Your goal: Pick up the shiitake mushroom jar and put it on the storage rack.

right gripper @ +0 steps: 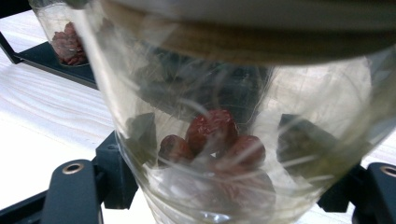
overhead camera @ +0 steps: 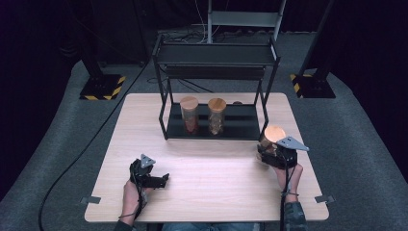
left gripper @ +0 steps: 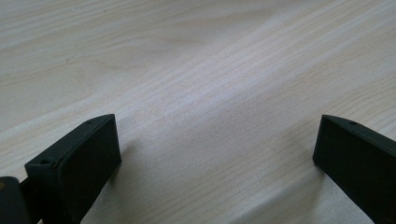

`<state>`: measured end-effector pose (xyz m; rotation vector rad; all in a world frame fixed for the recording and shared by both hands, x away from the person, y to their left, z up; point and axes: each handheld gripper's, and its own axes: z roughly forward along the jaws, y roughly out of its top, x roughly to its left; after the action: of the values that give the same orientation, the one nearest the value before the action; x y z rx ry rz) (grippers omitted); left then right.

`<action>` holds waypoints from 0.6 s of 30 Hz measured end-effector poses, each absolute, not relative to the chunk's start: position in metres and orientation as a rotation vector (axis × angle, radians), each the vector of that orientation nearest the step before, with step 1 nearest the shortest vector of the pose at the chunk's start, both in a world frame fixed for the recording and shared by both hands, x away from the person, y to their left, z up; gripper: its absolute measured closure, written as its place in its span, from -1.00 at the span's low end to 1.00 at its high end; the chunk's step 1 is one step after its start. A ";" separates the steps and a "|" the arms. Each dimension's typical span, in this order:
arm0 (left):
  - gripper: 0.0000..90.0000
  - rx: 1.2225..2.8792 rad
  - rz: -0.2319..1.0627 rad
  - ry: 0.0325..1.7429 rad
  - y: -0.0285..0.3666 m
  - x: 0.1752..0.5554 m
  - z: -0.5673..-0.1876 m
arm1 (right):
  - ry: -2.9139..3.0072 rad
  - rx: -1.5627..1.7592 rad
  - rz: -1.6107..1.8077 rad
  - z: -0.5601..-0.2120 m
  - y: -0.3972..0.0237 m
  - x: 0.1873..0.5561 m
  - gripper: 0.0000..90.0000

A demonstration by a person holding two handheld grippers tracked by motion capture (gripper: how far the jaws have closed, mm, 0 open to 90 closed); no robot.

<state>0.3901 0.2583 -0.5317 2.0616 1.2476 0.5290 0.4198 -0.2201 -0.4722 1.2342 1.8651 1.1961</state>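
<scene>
Right up against the lens of the right gripper view sits a glass jar, red dried fruit piled in its bottom and its wooden lid crossing the top of the frame, with the black jaws pressed against the glass on either side. So the right gripper is clenched on that jar, at the right of the high view, just in front of the right end of the black rack. That spot makes sense: two more jars, one with red contents and one paler, already stand on the rack's lower shelf at centre, so this third one looks bound for the free space beside them. The right hand comes up from the lower edge, forearm straight, the gripper aimed toward the rack. Over at lower left, the left gripper lies low over the table, jaws wide apart with nothing between them, just bare wood grain in the left gripper view; it looks parked, waiting its turn.
</scene>
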 end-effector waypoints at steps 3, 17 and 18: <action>-1.00 2.062 0.529 1.247 0.258 0.390 -0.532 | 1.867 1.232 1.202 -0.472 -0.219 0.420 -0.46; -1.00 2.063 0.529 1.247 0.258 0.390 -0.532 | 1.882 1.219 1.210 -0.470 -0.212 0.423 -0.46; -1.00 2.061 0.529 1.248 0.258 0.390 -0.532 | 1.883 1.217 1.210 -0.470 -0.212 0.424 -0.46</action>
<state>0.3901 0.2583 -0.5318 2.0610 1.2477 0.5292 0.4236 -0.2121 -0.4698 1.2172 1.8831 1.2104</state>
